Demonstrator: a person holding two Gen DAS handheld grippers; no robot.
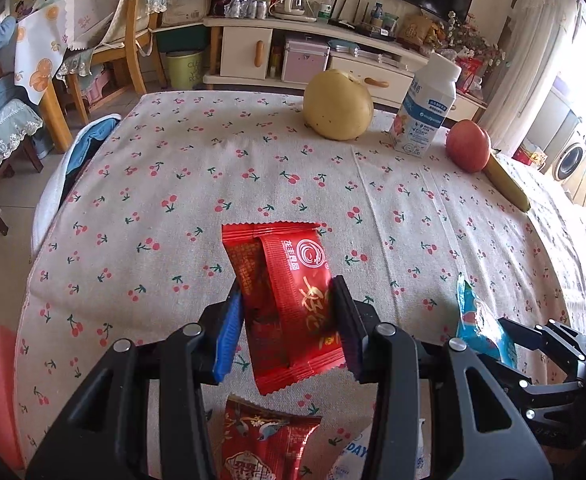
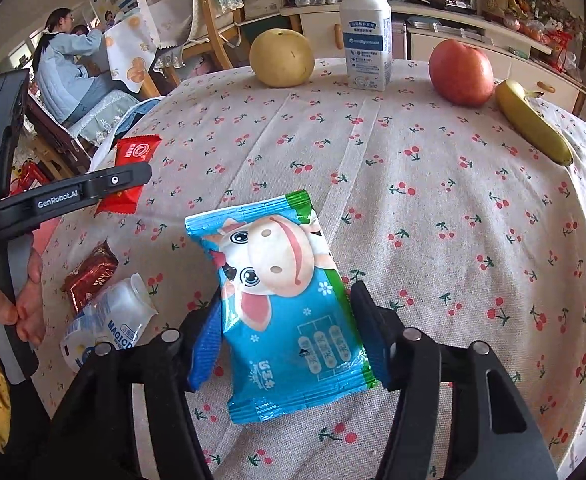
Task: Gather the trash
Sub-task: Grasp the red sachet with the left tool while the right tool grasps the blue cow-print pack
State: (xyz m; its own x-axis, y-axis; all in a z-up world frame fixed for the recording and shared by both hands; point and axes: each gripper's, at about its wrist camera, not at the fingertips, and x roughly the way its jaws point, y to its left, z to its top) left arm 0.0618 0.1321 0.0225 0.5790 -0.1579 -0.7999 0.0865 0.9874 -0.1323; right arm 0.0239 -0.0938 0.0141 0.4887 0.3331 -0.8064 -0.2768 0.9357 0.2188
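Between left claw (image 1: 289, 320) pads: one red wrapper (image 1: 289, 300); right claw (image 2: 285, 340) pinches one blue wrapper (image 2: 277, 300).

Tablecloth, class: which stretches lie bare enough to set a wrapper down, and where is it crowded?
The tablecloth is bare across its middle, between the blue wrapper and the far row: pear, bottle, apple, banana. That row is crowded. So is the near left, around the small red packet and crushed bottle.
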